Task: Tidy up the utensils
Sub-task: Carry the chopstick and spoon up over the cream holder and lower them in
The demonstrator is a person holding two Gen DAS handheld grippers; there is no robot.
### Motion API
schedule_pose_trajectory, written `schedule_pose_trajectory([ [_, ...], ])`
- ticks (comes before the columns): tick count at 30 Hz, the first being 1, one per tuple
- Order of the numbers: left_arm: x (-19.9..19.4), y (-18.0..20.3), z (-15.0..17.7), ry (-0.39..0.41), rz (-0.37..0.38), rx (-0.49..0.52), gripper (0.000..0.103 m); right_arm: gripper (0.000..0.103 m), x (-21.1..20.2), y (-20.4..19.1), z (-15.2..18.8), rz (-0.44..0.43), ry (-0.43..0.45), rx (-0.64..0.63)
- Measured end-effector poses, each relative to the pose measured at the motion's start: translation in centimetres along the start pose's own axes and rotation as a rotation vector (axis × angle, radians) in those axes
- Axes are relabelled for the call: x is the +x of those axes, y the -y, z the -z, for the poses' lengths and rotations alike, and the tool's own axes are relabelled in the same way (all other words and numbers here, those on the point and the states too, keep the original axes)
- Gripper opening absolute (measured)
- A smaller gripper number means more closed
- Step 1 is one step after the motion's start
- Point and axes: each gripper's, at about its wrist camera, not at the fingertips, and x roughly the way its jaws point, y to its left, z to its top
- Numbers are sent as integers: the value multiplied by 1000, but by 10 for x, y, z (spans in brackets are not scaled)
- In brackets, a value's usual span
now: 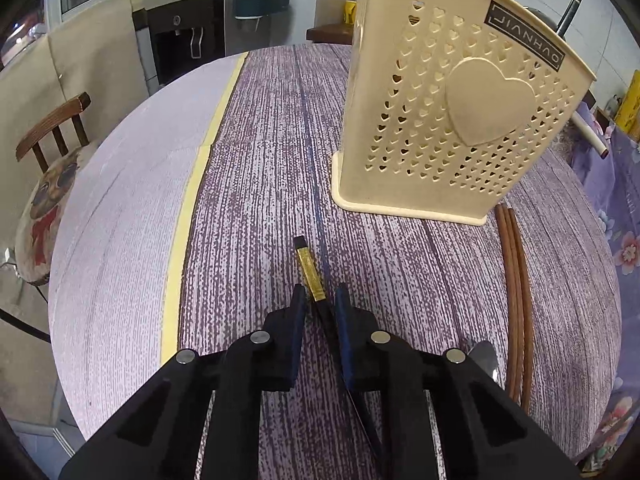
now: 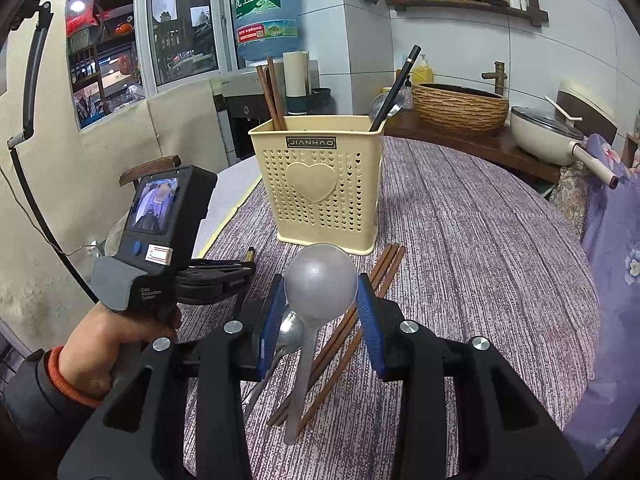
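Note:
A cream perforated utensil holder stands on the table; in the right wrist view the holder contains brown chopsticks, a black chopstick and a spoon. My left gripper straddles a black chopstick with a gold band lying on the table, jaws slightly apart around it. My right gripper is shut on a grey ladle-like spoon, held by its bowl above the table. Brown chopsticks and a metal spoon lie beneath it. The brown chopsticks also show in the left wrist view.
The round table wears a purple cloth with a yellow tape strip. A wooden chair stands at left. A woven basket and a pot sit behind on a counter.

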Motion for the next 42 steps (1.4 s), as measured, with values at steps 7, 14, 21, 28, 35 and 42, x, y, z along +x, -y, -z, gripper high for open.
schedule_pose_trajectory([
  [7, 3, -1, -5, 8, -6, -23, 10, 37, -2, 3, 1, -1, 6, 4],
  [14, 0, -2, -2, 14, 12, -57, 8, 37, -4, 8, 0, 4, 17, 20],
  [21, -24, 0, -4, 82, 57, -71, 8, 37, -5, 12, -2, -12, 37, 23],
  [28, -78, 5, -12, 211, 105, -46, 8, 37, -14, 13, -10, -29, 67, 22],
  [35, -134, 5, -24, 346, 140, -25, 8, 37, -25, 12, -26, -57, 86, 12],
  [42, -162, 1, -41, 402, 173, -17, 7, 37, -32, 9, -51, -90, 111, 0],
])
